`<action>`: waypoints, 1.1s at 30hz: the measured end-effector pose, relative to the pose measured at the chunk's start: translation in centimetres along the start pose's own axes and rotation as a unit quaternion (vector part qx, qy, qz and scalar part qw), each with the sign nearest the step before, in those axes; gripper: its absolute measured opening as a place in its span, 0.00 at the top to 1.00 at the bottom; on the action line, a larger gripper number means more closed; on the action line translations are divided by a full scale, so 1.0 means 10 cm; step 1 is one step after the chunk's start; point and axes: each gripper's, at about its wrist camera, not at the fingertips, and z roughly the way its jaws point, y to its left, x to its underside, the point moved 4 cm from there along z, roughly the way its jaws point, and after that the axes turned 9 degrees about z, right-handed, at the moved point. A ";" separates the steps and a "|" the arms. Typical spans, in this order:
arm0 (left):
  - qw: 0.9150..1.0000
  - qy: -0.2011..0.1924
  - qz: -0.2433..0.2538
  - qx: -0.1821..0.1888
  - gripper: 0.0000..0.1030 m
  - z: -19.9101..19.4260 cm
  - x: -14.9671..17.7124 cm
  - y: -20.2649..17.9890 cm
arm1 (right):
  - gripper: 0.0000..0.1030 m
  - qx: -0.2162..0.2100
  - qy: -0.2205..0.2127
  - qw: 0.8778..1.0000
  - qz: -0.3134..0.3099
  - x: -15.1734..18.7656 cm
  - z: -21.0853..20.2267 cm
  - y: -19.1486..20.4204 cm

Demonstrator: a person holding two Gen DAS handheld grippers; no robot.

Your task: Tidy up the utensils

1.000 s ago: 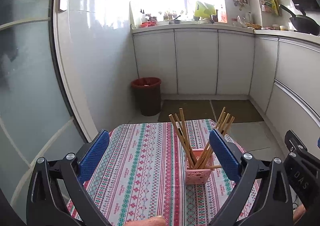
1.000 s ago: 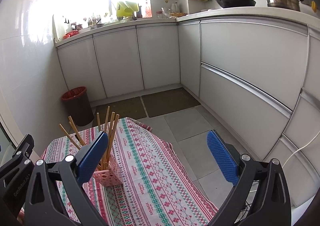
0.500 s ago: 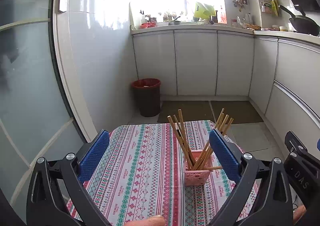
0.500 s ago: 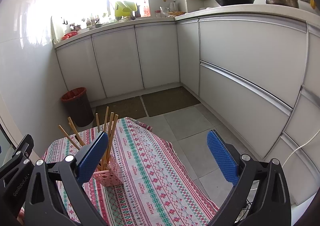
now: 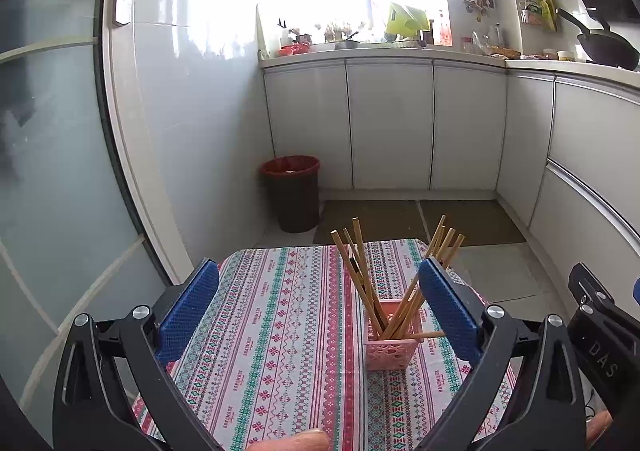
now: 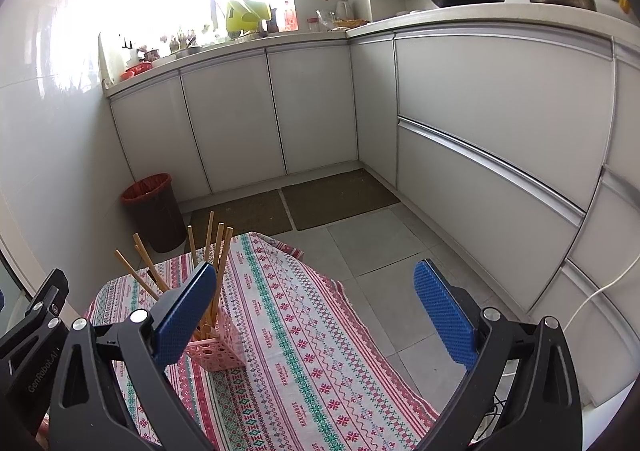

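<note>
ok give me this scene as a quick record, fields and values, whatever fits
surface: table with patterned cloth
holder: pink basket, upright on the cloth
contents: wooden chopsticks fanned out in the basket; one lies across its rim
left gripper: open, empty, above the table
right gripper: open, empty
background: red-lined bin on the floor by the cabinets

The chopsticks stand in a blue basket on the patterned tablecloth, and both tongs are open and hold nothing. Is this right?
Not quite: the basket is pink, not blue, as the left wrist view shows. The rest holds: the chopsticks stand in it on the patterned tablecloth, and the left tongs and right tongs are open and hold nothing.
</note>
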 end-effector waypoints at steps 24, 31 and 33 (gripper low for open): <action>1.000 0.000 0.008 0.014 0.18 0.04 0.03 -0.07 | 0.07 0.000 0.010 1.000 -0.004 0.01 0.03 0.02; 1.000 -0.002 -0.004 0.014 0.07 0.00 -0.01 -0.04 | 0.07 0.002 0.010 1.000 -0.001 0.02 0.04 0.00; 1.000 -0.001 -0.001 0.011 0.07 0.01 -0.01 -0.04 | 0.07 0.003 0.010 1.000 -0.001 0.02 0.04 0.00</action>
